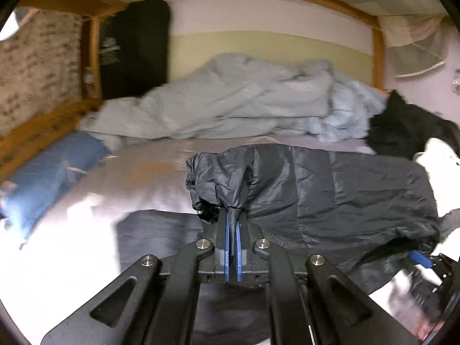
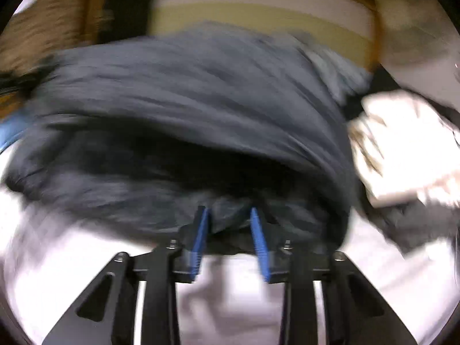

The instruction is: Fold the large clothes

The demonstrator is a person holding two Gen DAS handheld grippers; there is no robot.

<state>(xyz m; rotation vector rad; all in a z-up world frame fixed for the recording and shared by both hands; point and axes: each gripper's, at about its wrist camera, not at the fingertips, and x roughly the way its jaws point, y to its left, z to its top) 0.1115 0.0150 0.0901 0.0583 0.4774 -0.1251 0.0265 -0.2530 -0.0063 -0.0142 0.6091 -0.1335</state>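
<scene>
A: Where is the dark jacket [image 1: 330, 189]?

B: On the bed [image 1: 86, 230], half folded. A bunched edge is pinched by the left gripper [image 1: 233, 224]; cloth is held between the right gripper [image 2: 230, 224]'s narrowed jaws. Flattening remains.

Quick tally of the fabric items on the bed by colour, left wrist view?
Dark navy: 1, puffer jacket
Black: 1, garment
Light blue: 1, duvet
Blue: 1, pillow
White: 1, cloth
Total: 5

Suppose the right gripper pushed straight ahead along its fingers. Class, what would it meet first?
Most likely the dark padded jacket: a bunched fold of it already sits between the right gripper fingers, filling the view ahead. The picture is blurred, so depth is uncertain.
</scene>
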